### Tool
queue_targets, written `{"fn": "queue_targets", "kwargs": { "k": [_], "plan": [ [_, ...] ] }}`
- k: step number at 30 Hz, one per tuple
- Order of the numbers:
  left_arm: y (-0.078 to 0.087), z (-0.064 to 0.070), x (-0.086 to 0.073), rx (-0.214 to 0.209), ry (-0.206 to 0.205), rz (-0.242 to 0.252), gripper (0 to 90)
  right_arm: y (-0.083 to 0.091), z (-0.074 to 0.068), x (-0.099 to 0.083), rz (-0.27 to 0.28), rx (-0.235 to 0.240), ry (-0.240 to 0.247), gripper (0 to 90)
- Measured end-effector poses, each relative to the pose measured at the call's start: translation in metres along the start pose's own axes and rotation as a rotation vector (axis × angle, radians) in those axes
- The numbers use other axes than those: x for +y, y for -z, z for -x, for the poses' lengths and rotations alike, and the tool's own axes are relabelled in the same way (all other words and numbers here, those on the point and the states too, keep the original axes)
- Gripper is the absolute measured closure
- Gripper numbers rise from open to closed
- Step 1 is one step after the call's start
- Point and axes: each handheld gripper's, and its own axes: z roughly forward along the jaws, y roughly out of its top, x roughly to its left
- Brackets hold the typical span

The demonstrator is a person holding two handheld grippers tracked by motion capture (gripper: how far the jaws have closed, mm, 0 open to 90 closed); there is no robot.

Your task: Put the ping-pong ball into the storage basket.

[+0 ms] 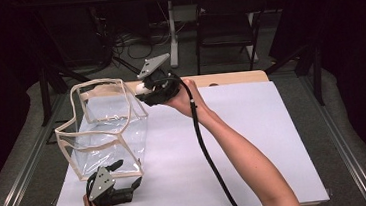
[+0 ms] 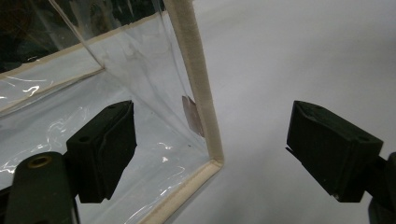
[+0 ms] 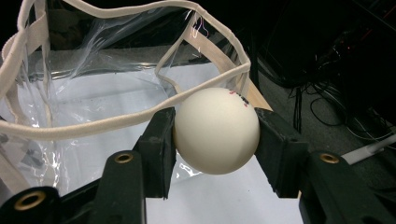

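A clear plastic bag (image 1: 105, 130) with cream fabric trim stands open on the white mat at the left. My right gripper (image 1: 146, 90) is shut on a white ball (image 3: 216, 131), held at the bag's upper right rim (image 3: 140, 116). The ball (image 1: 141, 87) shows just beside the bag's top edge. My left gripper (image 1: 127, 174) is open at the bag's near bottom corner, and that trimmed corner (image 2: 212, 163) sits between its two black jaws without either touching it. A small tag (image 2: 191, 114) hangs on the bag's edge.
A white mat (image 1: 254, 142) covers the wooden table. A cable (image 1: 205, 146) trails from the right gripper along the forearm. Beyond the table stand a dark chair (image 1: 224, 24), a table leg (image 1: 171, 31) and floor cables (image 1: 135, 42).
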Motion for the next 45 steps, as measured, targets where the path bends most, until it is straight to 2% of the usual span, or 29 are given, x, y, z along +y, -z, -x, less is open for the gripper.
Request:
{"fn": "queue_targets", "kwargs": {
  "k": [45],
  "plan": [
    [0.0,0.0,0.0,-0.003,-0.001,0.001,16.1,-0.019,-0.019,0.028,-0.008,0.039,0.048,50.6]
  ]
}}
